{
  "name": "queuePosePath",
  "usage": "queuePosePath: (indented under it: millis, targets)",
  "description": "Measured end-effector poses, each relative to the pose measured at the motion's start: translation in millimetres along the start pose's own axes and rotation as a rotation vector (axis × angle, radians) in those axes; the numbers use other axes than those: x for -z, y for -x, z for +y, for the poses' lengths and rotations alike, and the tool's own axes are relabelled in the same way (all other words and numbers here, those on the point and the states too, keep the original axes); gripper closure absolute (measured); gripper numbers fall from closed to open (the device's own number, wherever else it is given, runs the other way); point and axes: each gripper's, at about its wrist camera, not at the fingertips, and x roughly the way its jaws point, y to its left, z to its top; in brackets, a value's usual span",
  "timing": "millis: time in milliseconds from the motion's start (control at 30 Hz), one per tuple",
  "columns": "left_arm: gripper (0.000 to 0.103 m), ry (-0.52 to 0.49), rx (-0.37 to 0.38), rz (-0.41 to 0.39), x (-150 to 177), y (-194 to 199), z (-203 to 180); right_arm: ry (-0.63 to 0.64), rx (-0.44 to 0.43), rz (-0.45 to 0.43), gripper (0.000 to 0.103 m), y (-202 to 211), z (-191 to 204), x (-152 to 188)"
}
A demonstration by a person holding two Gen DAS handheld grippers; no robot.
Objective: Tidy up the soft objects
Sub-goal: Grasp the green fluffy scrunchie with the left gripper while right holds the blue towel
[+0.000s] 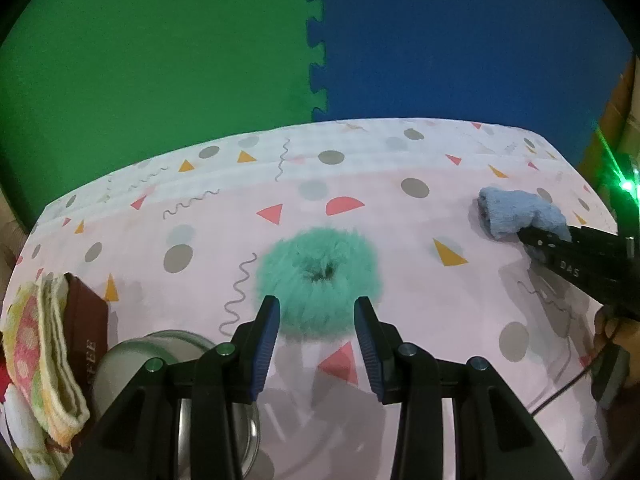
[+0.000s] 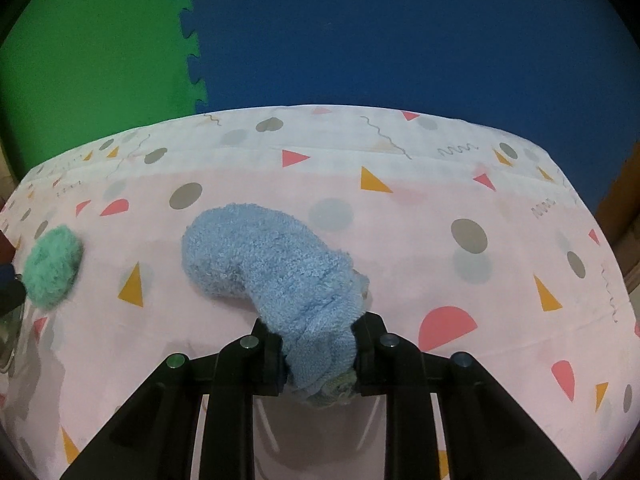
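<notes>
A fluffy teal scrunchie (image 1: 316,276) lies on the patterned tablecloth (image 1: 400,240), just ahead of my left gripper (image 1: 317,312). That gripper stands open, its blue pads either side of the scrunchie's near edge without pressing it. A rolled light-blue towel (image 2: 272,264) lies on the cloth with its near end between the fingers of my right gripper (image 2: 318,340), which is shut on it. In the left wrist view the same light-blue towel (image 1: 516,214) and right gripper (image 1: 532,236) show at the far right. The teal scrunchie (image 2: 50,268) appears at the left edge of the right wrist view.
A folded yellow-and-pink checked cloth (image 1: 40,352), a brown box (image 1: 86,320) and a glass jar (image 1: 160,356) crowd the table's left corner. Green (image 1: 160,60) and blue (image 1: 460,40) foam mats cover the floor beyond the far edge. A hand (image 1: 612,332) holds the right gripper.
</notes>
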Motion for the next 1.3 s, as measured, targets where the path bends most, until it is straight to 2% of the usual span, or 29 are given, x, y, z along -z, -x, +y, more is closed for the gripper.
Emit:
queuePosePath:
  millis: [167, 367, 600, 733, 800, 833, 900, 1033, 1300]
  targets:
    - [0.064, -0.004, 0.028, 0.028, -9, -13, -7, 0.005, -0.002, 0.002, 0.079, -1, 1, -1]
    - [0.064, -0.038, -0.033, 0.036, -11, -32, -14, 0.007, -0.001, 0.003, 0.078, -1, 1, -1]
    - [0.063, -0.061, -0.057, 0.049, -11, -48, -17, 0.011, -0.004, 0.004, 0.076, -1, 2, -1]
    - [0.064, -0.014, -0.028, 0.060, -14, -50, -11, 0.019, 0.003, 0.006, 0.075, -1, 4, -1]
    - [0.072, 0.008, -0.015, 0.066, -15, -50, -8, 0.028, 0.015, 0.007, 0.074, 0, 7, -1]
    - [0.081, 0.010, -0.004, 0.074, -15, -51, -8, 0.030, 0.016, 0.007, 0.074, 0, 7, -1]
    - [0.088, 0.017, 0.002, 0.076, -15, -50, -9, 0.027, 0.014, 0.007, 0.074, 0, 6, -1]
    - [0.091, 0.000, -0.017, 0.081, -12, -47, -13, 0.026, 0.013, 0.007, 0.074, 0, 6, -1]
    - [0.091, 0.006, 0.023, 0.066, -8, -26, -16, 0.025, 0.011, 0.008, 0.074, 0, 6, -1]
